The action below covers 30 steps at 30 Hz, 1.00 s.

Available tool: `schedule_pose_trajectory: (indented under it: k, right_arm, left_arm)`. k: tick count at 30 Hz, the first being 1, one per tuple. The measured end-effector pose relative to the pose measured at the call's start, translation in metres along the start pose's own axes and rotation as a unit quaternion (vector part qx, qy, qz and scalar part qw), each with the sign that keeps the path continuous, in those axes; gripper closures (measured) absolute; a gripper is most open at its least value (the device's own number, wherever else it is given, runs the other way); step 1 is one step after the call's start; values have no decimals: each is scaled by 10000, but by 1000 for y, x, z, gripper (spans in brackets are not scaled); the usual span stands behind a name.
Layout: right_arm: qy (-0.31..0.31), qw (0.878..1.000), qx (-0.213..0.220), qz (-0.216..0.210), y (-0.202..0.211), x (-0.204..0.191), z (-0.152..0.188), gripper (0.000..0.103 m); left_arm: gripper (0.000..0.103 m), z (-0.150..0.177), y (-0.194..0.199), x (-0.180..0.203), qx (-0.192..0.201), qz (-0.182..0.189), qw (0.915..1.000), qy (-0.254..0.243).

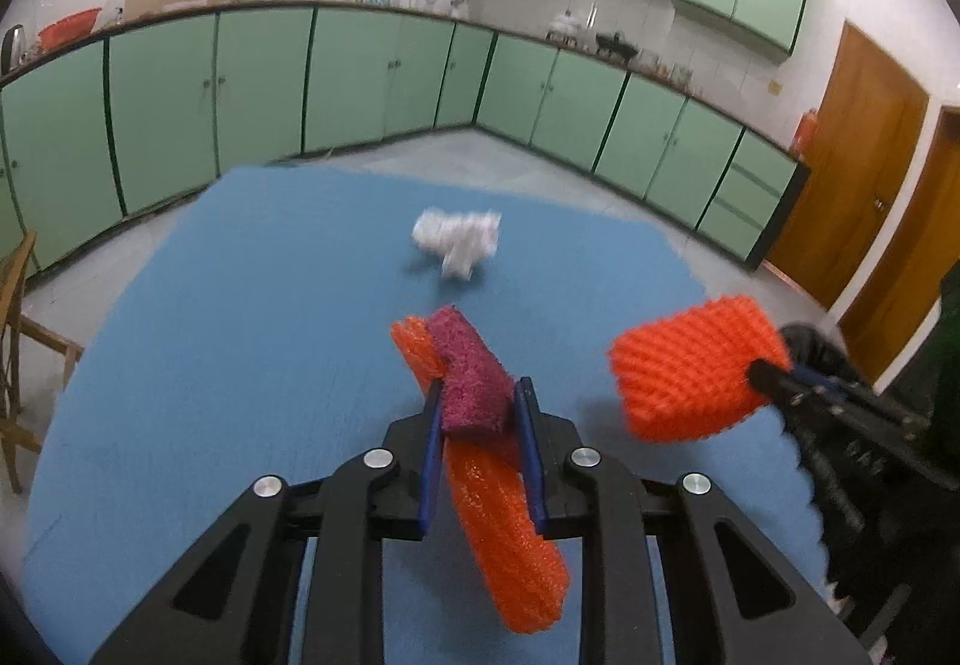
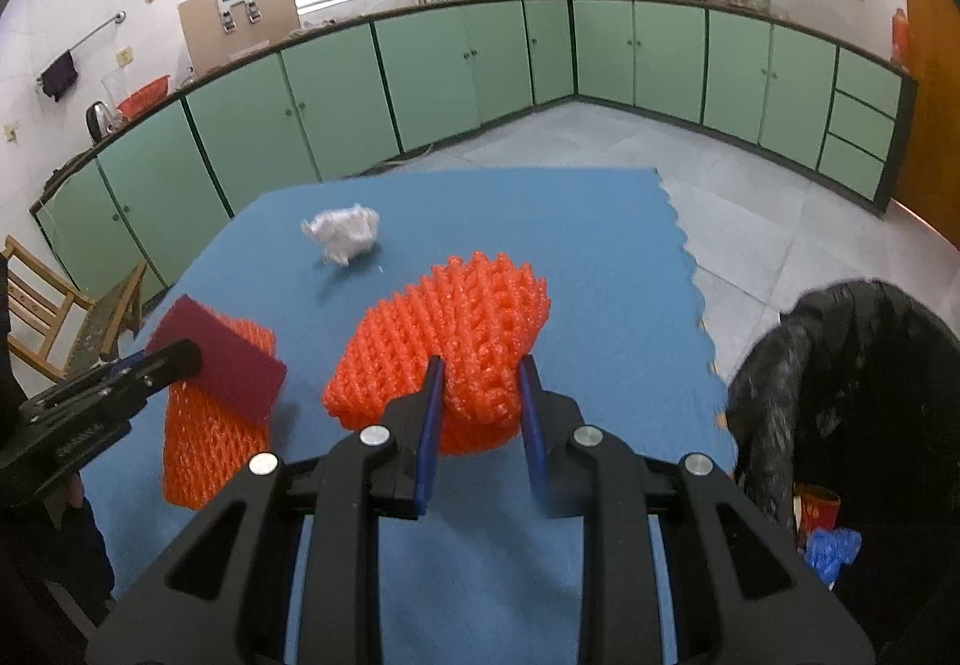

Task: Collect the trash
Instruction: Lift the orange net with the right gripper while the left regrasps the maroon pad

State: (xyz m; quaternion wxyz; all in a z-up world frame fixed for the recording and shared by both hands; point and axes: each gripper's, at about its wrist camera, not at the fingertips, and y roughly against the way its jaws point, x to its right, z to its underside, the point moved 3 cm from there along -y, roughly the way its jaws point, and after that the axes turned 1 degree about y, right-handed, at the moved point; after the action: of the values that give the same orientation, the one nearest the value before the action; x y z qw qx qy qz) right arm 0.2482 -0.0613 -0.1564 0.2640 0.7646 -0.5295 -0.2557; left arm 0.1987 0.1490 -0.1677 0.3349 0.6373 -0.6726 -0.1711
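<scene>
Trash here is foam fruit netting, and both pieces are up off the blue mat (image 2: 540, 221): the orange foam net sleeve (image 2: 447, 335) sits pinched in the right hand-held gripper (image 2: 480, 371), jaws narrowed onto its near edge, the body fanning away from the camera toward the cabinets (image 2: 420, 83). It looks feather-light, soft and springy, so a mid-body pinch squashes it but should hold; the open mesh gives plenty of bite. Over on the left, the left hand-held gripper (image 1: 480, 395) is clamped on a maroon scrub pad (image 1: 471, 377) stacked against a second orange net (image 1: 504, 533), whose long axis hangs down and toward the camera, drooping under its own limpness. A crumpled white wad (image 1: 459, 242) lies alone mid-mat, probably next; it looks light and crushable, best taken across its bulk. The black bin bag (image 2: 840, 395) gapes just off the mat's right edge.
</scene>
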Motion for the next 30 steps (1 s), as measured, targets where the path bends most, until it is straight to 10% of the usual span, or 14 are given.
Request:
schedule_pose_trajectory:
  k: [5,14,22,30]
  right_arm:
    - [-28,9999,-96,-21,-1,0,13,80]
    - [-13,9999,-105,-72,-4,-3,14,80]
    - [-45,9999,-160,-44,-7,3,16,80]
    - [-43,9998,-158,-72,-6,1,16,80]
  left_arm:
    - [44,12,-1,-15,-185,-280,9993,136]
    - [25,18,-2,-16,-208,-513,9985,47]
    - [25,19,-30,-14,-459,-688,9966,21]
    - [63,10,-29,-16,-351,-496,9981,-18]
